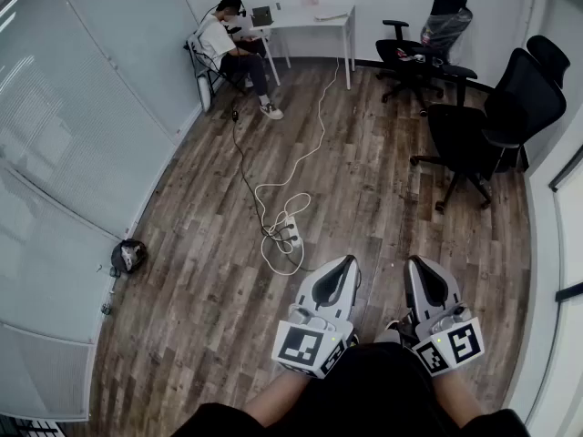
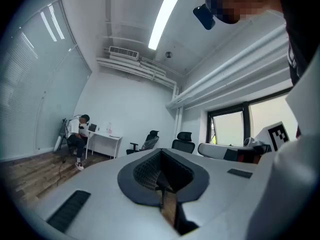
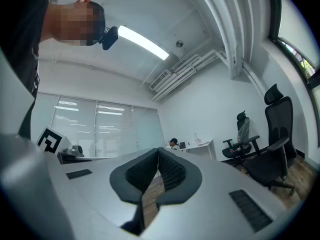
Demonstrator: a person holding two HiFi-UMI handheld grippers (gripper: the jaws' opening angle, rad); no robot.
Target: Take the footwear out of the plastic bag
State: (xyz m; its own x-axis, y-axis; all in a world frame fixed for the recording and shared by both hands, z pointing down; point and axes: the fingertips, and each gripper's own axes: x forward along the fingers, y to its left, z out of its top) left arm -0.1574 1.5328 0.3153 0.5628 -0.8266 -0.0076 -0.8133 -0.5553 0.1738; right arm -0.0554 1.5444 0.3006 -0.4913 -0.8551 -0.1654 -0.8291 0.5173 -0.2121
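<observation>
No plastic bag and no footwear show in any view. My left gripper (image 1: 347,262) and right gripper (image 1: 416,262) are side by side low in the head view, close to my body, above the wooden floor (image 1: 364,180). Both are shut, their dark pads meeting with nothing between them. The left gripper view looks along the shut left gripper (image 2: 160,152) up across the room. The right gripper view shows the shut right gripper (image 3: 158,152) the same way.
A white power strip (image 1: 290,235) and looping cable lie on the floor ahead. A small dark rounded object (image 1: 128,256) sits by the glass wall at left. Black office chairs (image 1: 483,121) stand at right. A person (image 1: 232,48) sits at a white desk (image 1: 314,18) far back.
</observation>
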